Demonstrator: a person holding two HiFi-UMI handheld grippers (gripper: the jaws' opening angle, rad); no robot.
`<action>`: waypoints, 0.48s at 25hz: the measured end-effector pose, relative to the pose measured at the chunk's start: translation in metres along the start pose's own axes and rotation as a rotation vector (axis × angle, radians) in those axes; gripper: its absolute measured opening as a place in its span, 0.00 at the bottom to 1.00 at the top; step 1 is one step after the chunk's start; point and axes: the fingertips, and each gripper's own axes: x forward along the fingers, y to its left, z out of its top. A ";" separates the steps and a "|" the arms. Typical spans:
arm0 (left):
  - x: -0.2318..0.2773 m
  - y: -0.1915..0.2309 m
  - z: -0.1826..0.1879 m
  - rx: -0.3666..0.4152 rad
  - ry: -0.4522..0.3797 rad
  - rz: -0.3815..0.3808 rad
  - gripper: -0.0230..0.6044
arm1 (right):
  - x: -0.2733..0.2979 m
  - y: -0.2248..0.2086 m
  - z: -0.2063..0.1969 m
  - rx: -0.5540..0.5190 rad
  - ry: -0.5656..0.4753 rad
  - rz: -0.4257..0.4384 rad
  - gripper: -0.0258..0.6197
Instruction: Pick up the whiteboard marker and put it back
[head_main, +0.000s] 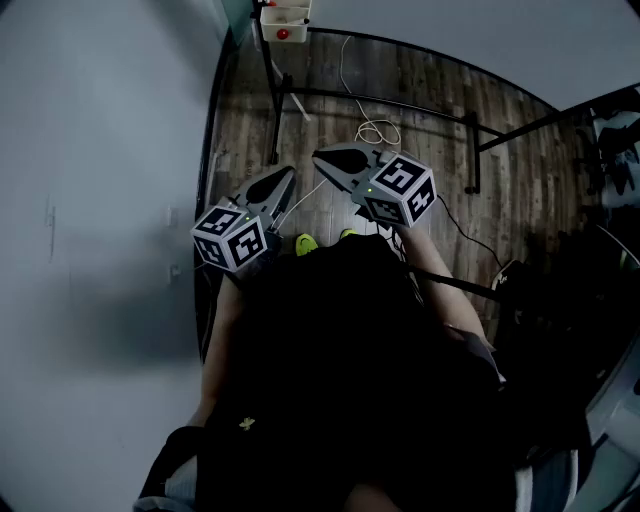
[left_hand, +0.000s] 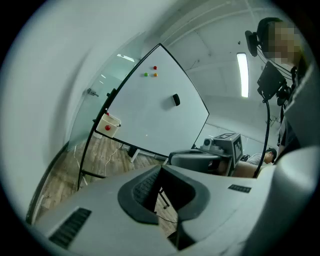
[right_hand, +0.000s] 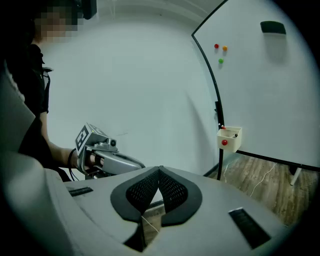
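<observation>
Left gripper: fingers brought together at the tips, nothing between them, touching nothing. Right gripper: fingers also pressed tip to tip, empty. Both are held side by side in front of the person, apart from each other, pointing a little downward toward a whiteboard on a dark stand. Each gripper carries one cube with square markers, so two grippers and two cubes. On the board: three small round magnets, one red, one green and one orange, and one dark eraser. One cream box hangs at the board's lower corner by the wall, with one red round spot on its front. The whiteboard marker cannot be made out for certain: a small red tip and a dark tip show at the box's rim, too small to tell. Neither gripper has it. One pale cable lies looped on the wooden floor under the stand. Two green shoe tips show below the grippers.
</observation>
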 end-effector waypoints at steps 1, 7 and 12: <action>0.000 0.000 0.000 0.000 0.000 -0.001 0.09 | 0.000 0.000 0.000 0.002 -0.003 0.000 0.03; -0.003 0.000 0.000 0.004 -0.005 -0.009 0.09 | -0.001 -0.002 0.006 0.011 -0.041 -0.026 0.03; -0.008 0.002 -0.003 0.000 -0.004 -0.012 0.09 | -0.011 -0.010 0.005 0.017 -0.039 -0.073 0.03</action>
